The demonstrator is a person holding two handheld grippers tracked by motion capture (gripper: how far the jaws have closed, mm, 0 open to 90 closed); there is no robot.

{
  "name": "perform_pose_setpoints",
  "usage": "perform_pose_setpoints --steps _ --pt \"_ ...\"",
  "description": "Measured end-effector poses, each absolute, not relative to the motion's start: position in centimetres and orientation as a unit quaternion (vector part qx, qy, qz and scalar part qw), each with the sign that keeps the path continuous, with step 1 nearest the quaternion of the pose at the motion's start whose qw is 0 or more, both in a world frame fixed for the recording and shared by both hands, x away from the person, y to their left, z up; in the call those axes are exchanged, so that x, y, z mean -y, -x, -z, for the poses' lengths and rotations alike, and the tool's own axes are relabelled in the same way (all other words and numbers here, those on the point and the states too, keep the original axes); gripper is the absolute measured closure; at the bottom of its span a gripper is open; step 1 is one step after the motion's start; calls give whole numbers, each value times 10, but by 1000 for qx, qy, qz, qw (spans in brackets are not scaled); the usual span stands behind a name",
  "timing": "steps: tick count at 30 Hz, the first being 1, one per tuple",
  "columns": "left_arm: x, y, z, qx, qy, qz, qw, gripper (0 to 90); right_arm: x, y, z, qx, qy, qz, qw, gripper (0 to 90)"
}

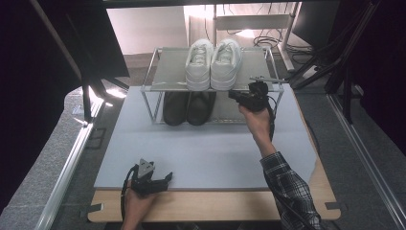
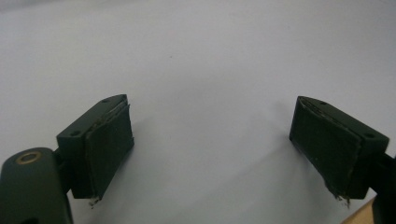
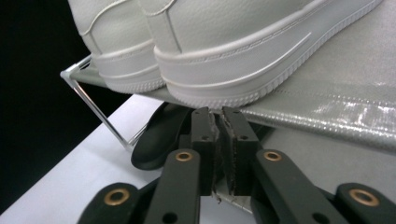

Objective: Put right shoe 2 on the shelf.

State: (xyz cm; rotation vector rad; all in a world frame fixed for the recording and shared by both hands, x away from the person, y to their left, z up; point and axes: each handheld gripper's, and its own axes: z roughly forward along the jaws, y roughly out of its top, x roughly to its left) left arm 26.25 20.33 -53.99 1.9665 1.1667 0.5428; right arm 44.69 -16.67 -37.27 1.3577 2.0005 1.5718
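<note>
We are noting right gripper (image 3: 219, 121) pinched closed, empty, at rack front edge below white leather sneakers (image 1: 213, 64) | left gripper (image 2: 210, 144) resting wide apart at mat's near edge, likely idling.

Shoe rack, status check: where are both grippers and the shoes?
Left gripper open, on the mat's near edge. Right gripper shut, empty, below the white sneakers on the top shelf. Black shoes underneath. Nothing in the way.

Grey carpet floor (image 1: 52, 158), dark surroundings
</note>
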Motion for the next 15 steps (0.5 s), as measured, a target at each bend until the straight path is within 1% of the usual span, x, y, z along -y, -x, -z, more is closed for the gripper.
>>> perform_pose_setpoints --steps 6,7,8,9,10,11,15 --pt "-203 -262 540 -458 -772 -213 386 127 168 -441 373 -699 -454 -535 133 761" --pt "-203 -262 540 -458 -772 -213 386 127 168 -440 372 -701 -454 -534 133 742" --pt "-203 -262 540 -458 -772 -213 386 127 168 -438 371 -705 -448 -533 136 702" --pt "-203 -262 540 -458 -772 -213 386 127 168 -438 371 -705 -448 -533 136 702" --pt "-203 -262 540 -458 -772 -213 386 127 168 -437 371 -707 -447 -531 137 686" --pt "-203 -262 540 -458 -772 -213 386 127 168 -435 371 -711 -442 -529 142 651" --pt "-203 -262 540 -458 -772 -213 385 127 169 -432 372 -715 -440 -524 146 604"
